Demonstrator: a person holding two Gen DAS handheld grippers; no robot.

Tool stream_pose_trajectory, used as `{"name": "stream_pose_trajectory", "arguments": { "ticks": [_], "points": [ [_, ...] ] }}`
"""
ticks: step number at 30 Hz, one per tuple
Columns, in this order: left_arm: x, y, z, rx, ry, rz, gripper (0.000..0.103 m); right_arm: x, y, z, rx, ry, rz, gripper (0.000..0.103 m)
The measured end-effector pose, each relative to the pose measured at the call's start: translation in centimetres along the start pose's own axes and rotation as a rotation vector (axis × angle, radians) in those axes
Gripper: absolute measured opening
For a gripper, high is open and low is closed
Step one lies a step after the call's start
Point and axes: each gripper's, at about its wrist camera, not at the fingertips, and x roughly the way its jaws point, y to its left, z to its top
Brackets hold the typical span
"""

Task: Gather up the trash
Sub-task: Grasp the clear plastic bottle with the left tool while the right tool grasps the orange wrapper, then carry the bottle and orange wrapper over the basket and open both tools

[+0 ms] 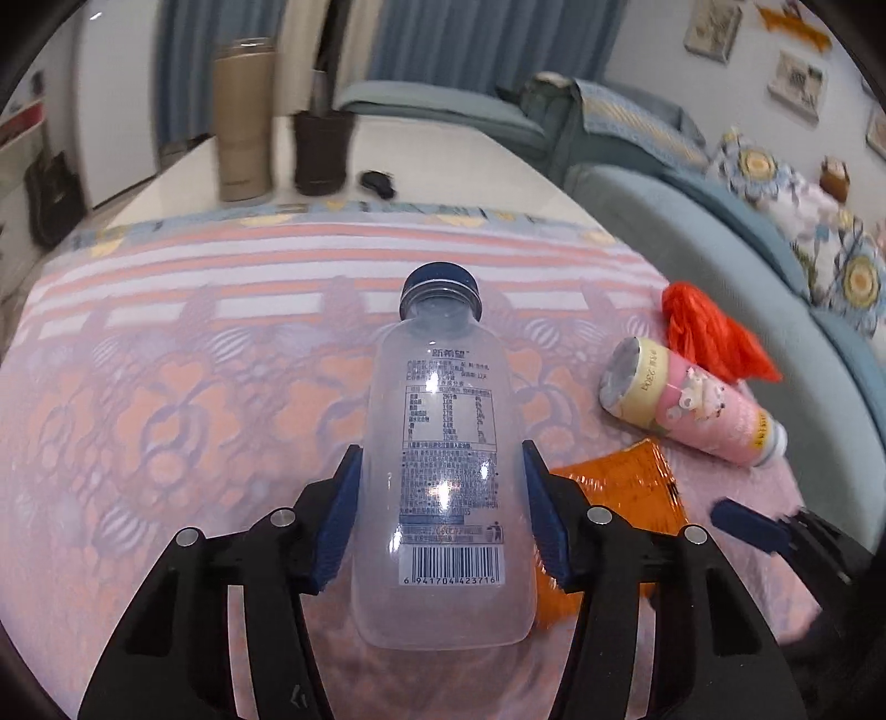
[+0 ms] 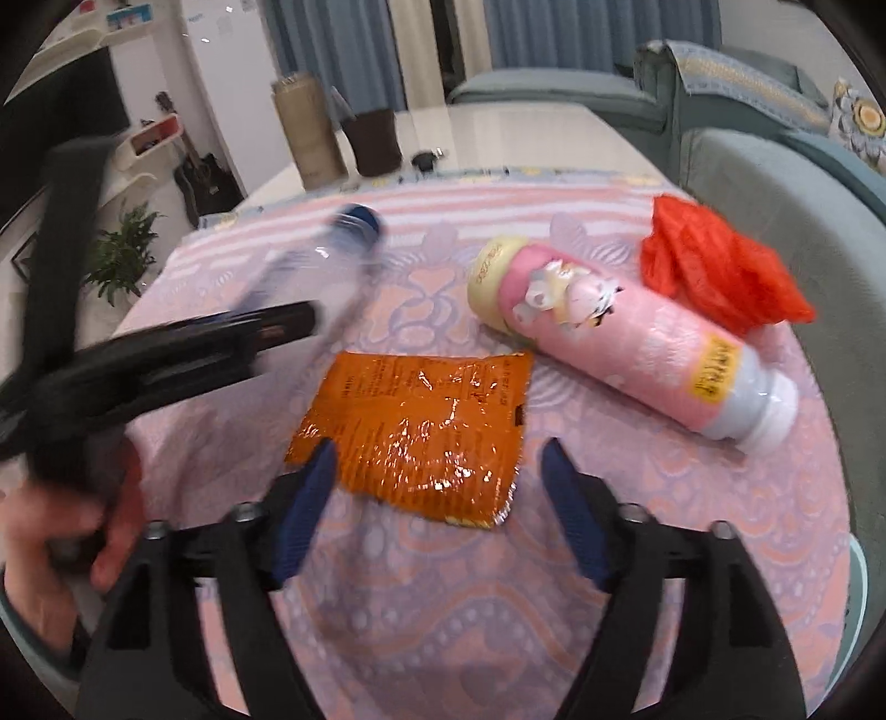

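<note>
The left tool pinches a clear plastic bottle with a dark blue cap between its blue pads, held above the pink patterned cloth on the worktop. The right tool is spread wide, hovering just over a crinkled orange foil wrapper. Beside it lie a pink cylindrical bottle and a crumpled red plastic bag, touching.

Setting: home living room. Evidence: teal sofa along right of frame with patterned cushions; blue curtains across top; framed pictures on wall, upper right; guitar and potted plant at left; tabletop under pink patterned cloth, tan tumbler at upper left
</note>
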Motion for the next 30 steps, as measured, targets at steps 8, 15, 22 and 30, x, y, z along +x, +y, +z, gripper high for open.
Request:
{"name": "stream_pose_trajectory", "arguments": {
  "ticks": [8,15,22,30],
  "points": [
    [-4.0,3.4,-4.2,-0.101,-0.086,0.037,0.053,3.8,1.4,1.8,0.027,0.089,-0.064,0.093],
    [-4.8,4.1,-4.2,-0.134,-0.129,0.015,0.053,4.1,4.0,1.5,-0.096,0.065,-0.139,0.064],
    [-5.1,4.0,-4.3,-0.124,-0.144,0.008,0.053,3.4,5.3,1.0,-0.136,0.023,-0.076,0.008],
    [-6.4,2.0,-5.0,-0.112,-0.181,-0.06,0.053,-0.8,4.0,0.4,-0.104,-0.068,-0.041,0.005]
  ]
}}
